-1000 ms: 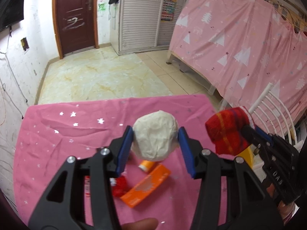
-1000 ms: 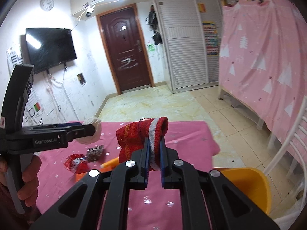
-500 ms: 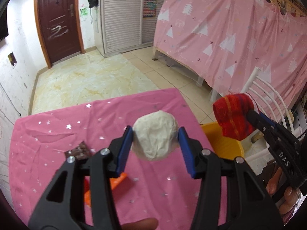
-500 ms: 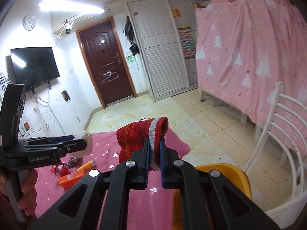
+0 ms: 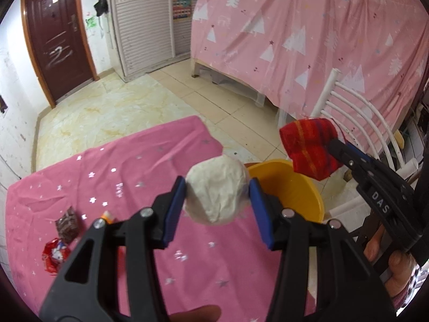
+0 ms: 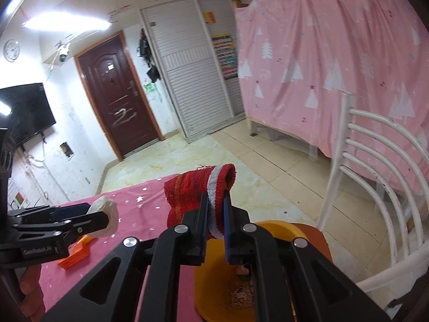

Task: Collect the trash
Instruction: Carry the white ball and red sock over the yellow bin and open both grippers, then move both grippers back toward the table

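Bench cloth (image 5: 139, 166) pink with small white stars. Wad (image 5: 217, 190) off-white. Knit cloth (image 5: 308, 145) red, orange stripes, white band. Basin (image 5: 292, 187) yellow. Fingers (image 5: 174, 214) blue-padded, black frames. Curtain (image 5: 308, 32) pink, white trees. Box (image 6: 76, 255) orange.

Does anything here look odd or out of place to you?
One thing: the right gripper carries a red knitted sock toward the yellow bin, though a sock hardly looks like trash. The left gripper holds a white paper wad. Wrappers and an orange box lie scattered on the pink cloth.
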